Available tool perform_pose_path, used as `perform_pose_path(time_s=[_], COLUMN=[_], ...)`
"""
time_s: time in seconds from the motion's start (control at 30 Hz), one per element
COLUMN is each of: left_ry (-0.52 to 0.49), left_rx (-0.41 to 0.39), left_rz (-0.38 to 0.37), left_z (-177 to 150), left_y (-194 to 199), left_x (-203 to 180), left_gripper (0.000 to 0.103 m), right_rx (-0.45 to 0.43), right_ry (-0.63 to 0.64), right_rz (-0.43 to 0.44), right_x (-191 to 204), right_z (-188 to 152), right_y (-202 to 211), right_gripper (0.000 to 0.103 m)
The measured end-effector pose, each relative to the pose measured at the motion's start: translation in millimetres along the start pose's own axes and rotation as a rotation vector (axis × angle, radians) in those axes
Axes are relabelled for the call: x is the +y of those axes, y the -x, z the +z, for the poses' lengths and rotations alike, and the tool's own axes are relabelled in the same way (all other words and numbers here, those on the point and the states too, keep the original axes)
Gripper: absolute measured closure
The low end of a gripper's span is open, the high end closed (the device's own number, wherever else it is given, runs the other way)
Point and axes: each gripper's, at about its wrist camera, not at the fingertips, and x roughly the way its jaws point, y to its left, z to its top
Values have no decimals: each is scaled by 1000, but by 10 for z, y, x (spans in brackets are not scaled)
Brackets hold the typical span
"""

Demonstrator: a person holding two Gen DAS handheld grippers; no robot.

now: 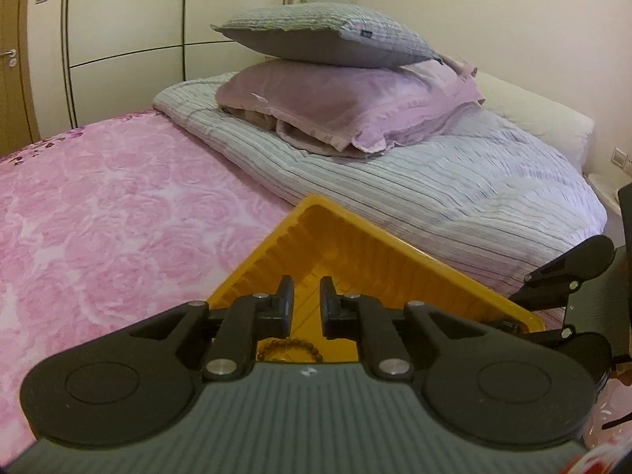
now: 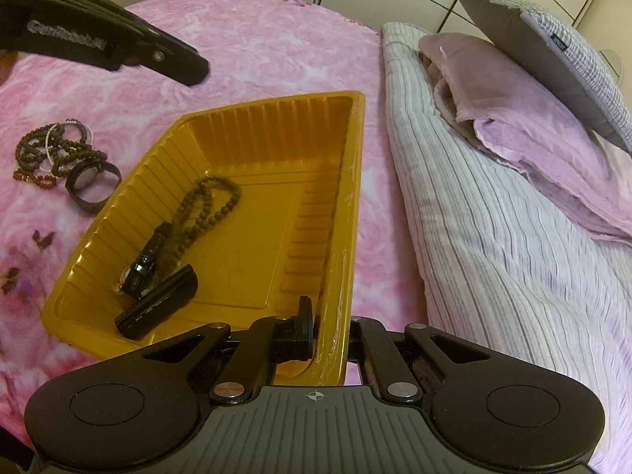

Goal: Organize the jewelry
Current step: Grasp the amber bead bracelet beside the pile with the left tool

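Observation:
A yellow plastic tray (image 2: pixel 276 205) lies on the pink bedspread and holds a dark bead necklace (image 2: pixel 205 205), a black watch (image 2: pixel 146 264) and a black tube-shaped item (image 2: pixel 158 308). My right gripper (image 2: pixel 322 328) is shut on the tray's near right rim. More bead bracelets (image 2: pixel 51 150) and a black watch (image 2: pixel 93 181) lie on the bedspread left of the tray. My left gripper (image 1: pixel 306 310) is open with nothing between its fingers, above the tray (image 1: pixel 355 249); an amber bead bracelet (image 1: pixel 290 345) shows just below its fingers. The left gripper also shows in the right wrist view (image 2: pixel 118 43).
A striped folded duvet (image 2: pixel 493 237) lies right of the tray, with a purple pillow (image 1: pixel 347 106) and a grey cushion (image 1: pixel 328 35) stacked on it. Wardrobe doors (image 1: pixel 126 39) stand beyond the bed. The pink floral bedspread (image 1: pixel 118 213) spreads to the left.

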Motion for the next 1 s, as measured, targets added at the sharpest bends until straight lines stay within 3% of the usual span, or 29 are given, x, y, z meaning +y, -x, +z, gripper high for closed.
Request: perform_pose_path(time_s=[0.2, 0.43, 0.63, 0.73, 1.0], left_ry=[35, 141, 184, 174, 188], left_rx=[-28, -31, -21, -3, 99], left_rz=[63, 257, 388, 407, 373], left_z=[-157, -563, -988, -1221, -1804], left_y=[331, 816, 1069, 1075, 799], left_x=[318, 1021, 1326, 1297, 1116], left_gripper=[85, 84, 83, 83, 78], right_rx=[-2, -2, -1, -1, 2], right_ry=[-6, -8, -8, -8, -15], right_rz=[-2, -2, -2, -2, -2], right_x=[2, -5, -5, -7, -23], right_z=[-19, -33, -40, -46, -60], right_y=[0, 3, 5, 7, 0], right_gripper=[99, 99, 99, 99, 99])
